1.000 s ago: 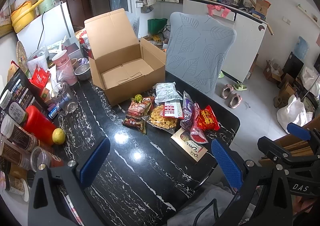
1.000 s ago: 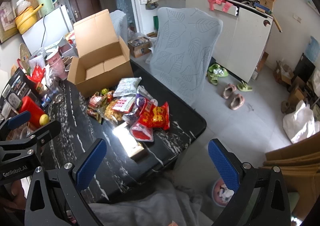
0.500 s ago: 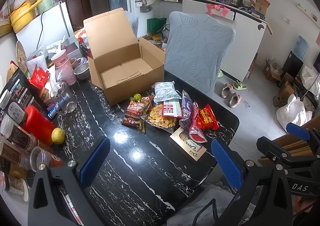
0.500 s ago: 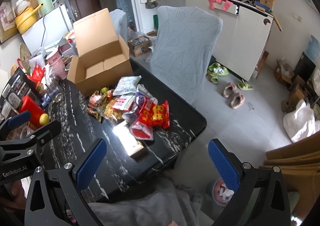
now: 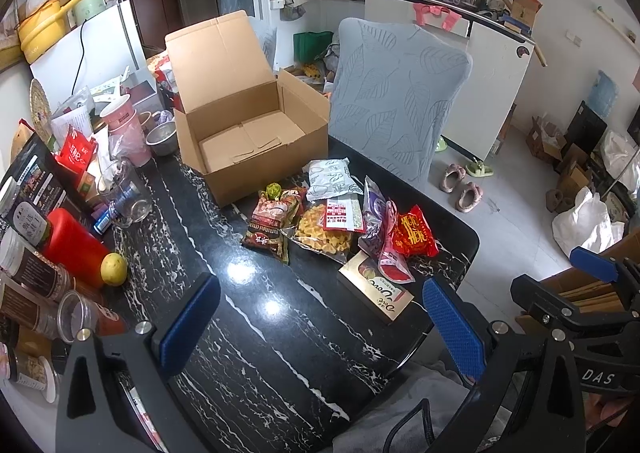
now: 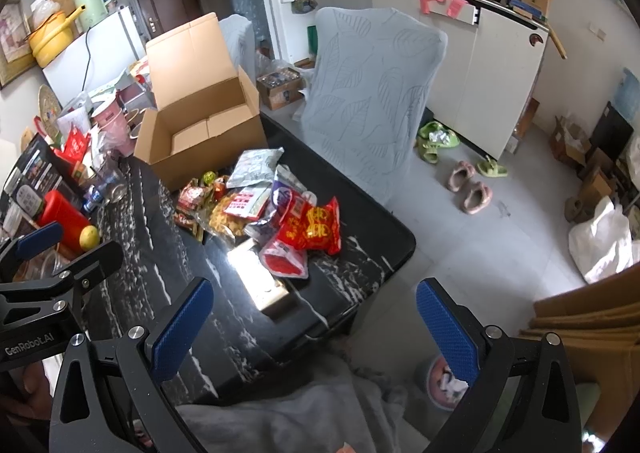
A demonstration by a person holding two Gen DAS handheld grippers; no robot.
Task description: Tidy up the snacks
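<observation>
Clutter of jars, a red bottle and a lemon lines the surface far left of the box, pushed to the edge, probably so the middle stays free for sorting. Further right stands the box itself, a cardboard carton with its flaps up and nothing inside, mouth turned toward the snacks so they can go straight in; none has gone in yet, so the task looks to be at its start. Just in front of the box, and touching one another, the snacks lie in a loose heap: a dark red bag nearest the box's front corner, a clear bag of yellow crisps beside it, a silver pouch behind that, then a purple packet and a red packet further out from the box. A flat carton lies at the edge of the heap farthest from the box. Both tools hang well short of the heap, on the side away from the box. The left gripper is released, jaws spread wide and holding nothing, lined up toward the middle of the heap. The right gripper is likewise spread and empty, over the surface's near corner, with the flat carton the closest item. My guess is the nearest packets get lifted first.
</observation>
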